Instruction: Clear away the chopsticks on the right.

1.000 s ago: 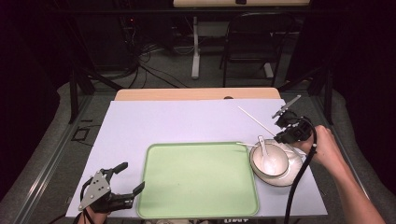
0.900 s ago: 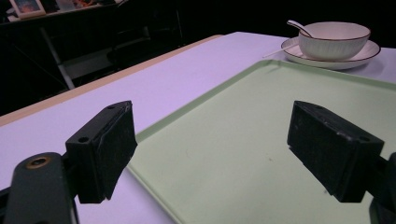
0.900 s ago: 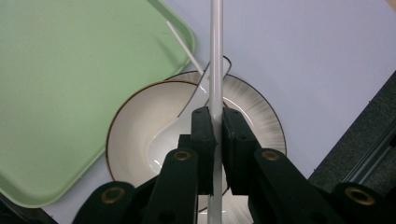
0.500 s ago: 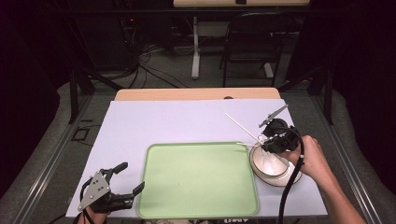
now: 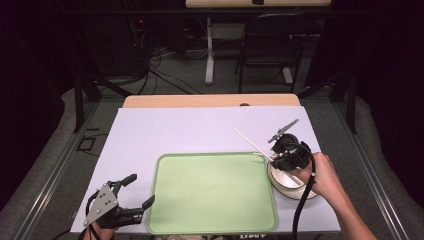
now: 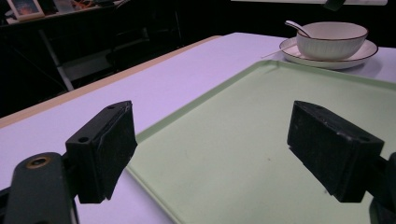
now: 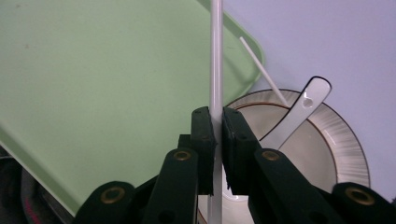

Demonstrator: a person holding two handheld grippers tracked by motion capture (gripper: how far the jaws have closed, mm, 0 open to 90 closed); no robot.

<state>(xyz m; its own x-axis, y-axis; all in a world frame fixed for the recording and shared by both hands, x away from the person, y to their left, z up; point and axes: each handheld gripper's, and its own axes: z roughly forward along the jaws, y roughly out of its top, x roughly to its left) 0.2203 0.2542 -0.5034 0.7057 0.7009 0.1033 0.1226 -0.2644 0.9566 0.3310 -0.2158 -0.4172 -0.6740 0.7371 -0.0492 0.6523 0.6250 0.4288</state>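
No brand, label or writing can be read on anything on the table.

Nearest the person, the left gripper [image 5: 131, 201] rests at the front left corner of the pale lilac table cover [image 5: 175, 130], just off the left edge of the green tray [image 5: 210, 192]. Its jaws stand wide apart with nothing between them; in the left gripper view they frame the tray's near rim and its bare green floor. The tray holds nothing.

To the right of the tray, the right gripper [image 7: 216, 122] hovers over the white bowl [image 5: 287, 181]. Its jaws are pressed together on a thin white chopstick [image 7: 216, 56], pinching it a little way along its length. In the right gripper view the stick runs straight up from the jaws across the tray's corner; in the high view it slants up and to the left over the table cover, its far tip beyond the tray's back right corner.

The bowl sits on a matching white plate [image 6: 365, 50] with a dark rim line, just beside the tray's right edge. In the bowl lies a white spoon [image 7: 299, 114], its handle leaning out over the rim. A second white chopstick [image 7: 264, 72] lies slanted from the tray's corner onto the plate's rim.

Farther back, a wooden table edge [image 5: 210, 100] shows beyond the cover, then a dark chair [image 5: 270, 50] on the floor.
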